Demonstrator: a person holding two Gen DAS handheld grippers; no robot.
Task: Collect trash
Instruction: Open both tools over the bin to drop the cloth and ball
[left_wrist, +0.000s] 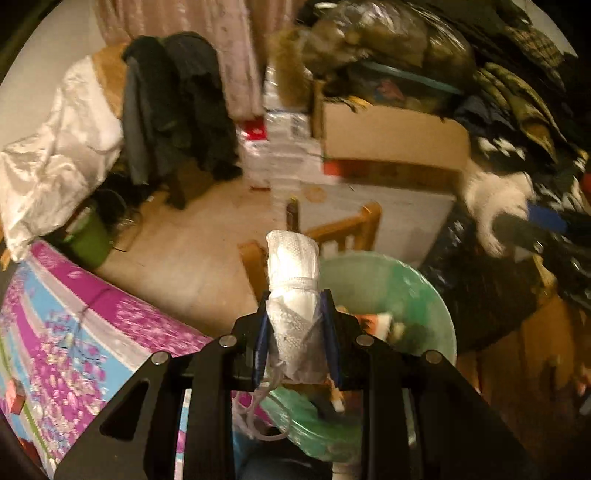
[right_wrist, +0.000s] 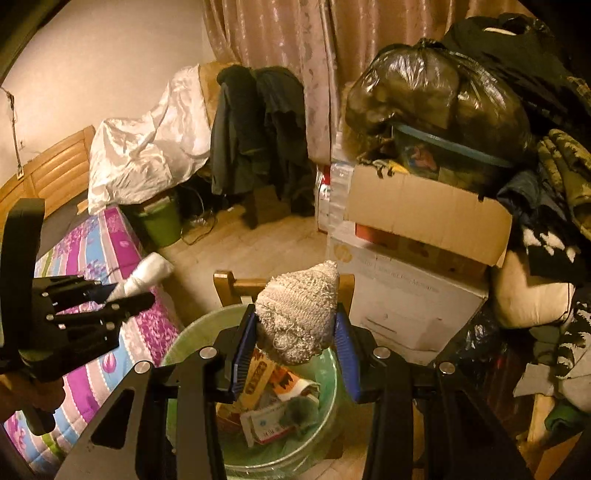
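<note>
My left gripper (left_wrist: 295, 314) is shut on a rolled white textured wad (left_wrist: 293, 273) with thin strings hanging from it. It hovers at the near left rim of a green-lined trash bin (left_wrist: 439, 295). From the right wrist view the left gripper (right_wrist: 125, 293) and the white wad (right_wrist: 147, 273) show over the bed edge. My right gripper (right_wrist: 295, 332) is shut on a crumpled beige knitted rag (right_wrist: 299, 310), directly above the bin (right_wrist: 184, 343). Inside the bin lie cardboard packets and paper.
A bed with a purple and blue floral cover (right_wrist: 103, 251) lies left. A small wooden chair (right_wrist: 236, 284) stands behind the bin. Stacked cardboard boxes (right_wrist: 424, 258) with a black sack (right_wrist: 436, 92) rise right. Clothes (right_wrist: 258, 133) and a green bucket (right_wrist: 160, 221) stand at the back.
</note>
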